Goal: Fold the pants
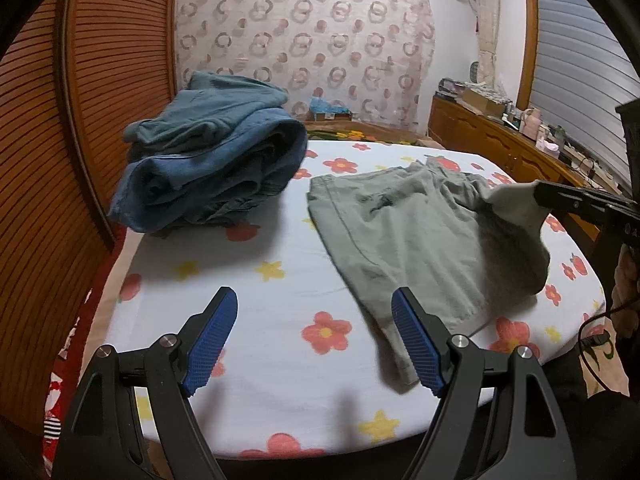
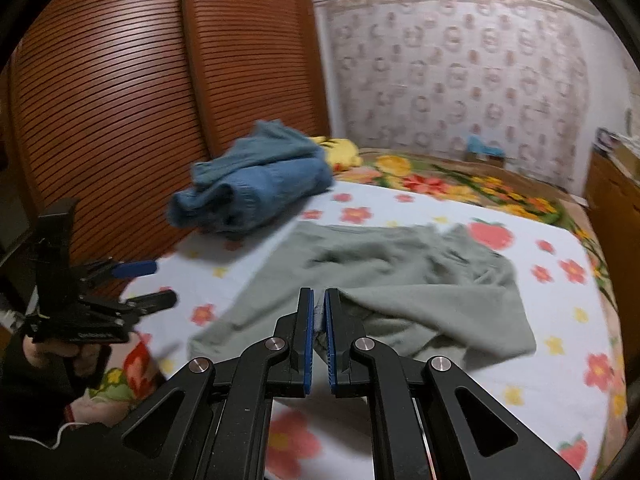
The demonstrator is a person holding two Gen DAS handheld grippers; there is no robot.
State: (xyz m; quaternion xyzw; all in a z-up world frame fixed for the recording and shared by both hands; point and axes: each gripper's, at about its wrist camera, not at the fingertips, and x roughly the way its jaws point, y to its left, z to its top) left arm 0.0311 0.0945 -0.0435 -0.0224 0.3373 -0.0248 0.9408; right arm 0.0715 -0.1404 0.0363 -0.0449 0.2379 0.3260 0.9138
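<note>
Grey-green pants [image 1: 408, 232] lie on the white flowered sheet [image 1: 280, 280], also in the right wrist view [image 2: 392, 276]. My right gripper [image 2: 319, 312] is shut on an edge of the pants and lifts that part off the bed; it shows at the right of the left wrist view [image 1: 538, 194]. My left gripper [image 1: 314, 336] is open and empty above the sheet, its right finger over the near pants edge. It shows at the left of the right wrist view [image 2: 156, 284].
A pile of folded blue clothes [image 1: 208, 164] sits at the back left of the bed, next to the slatted wooden wardrobe doors [image 1: 80, 120]. A wooden dresser [image 1: 500, 140] with clutter stands at the right. A patterned curtain [image 1: 304, 40] hangs behind.
</note>
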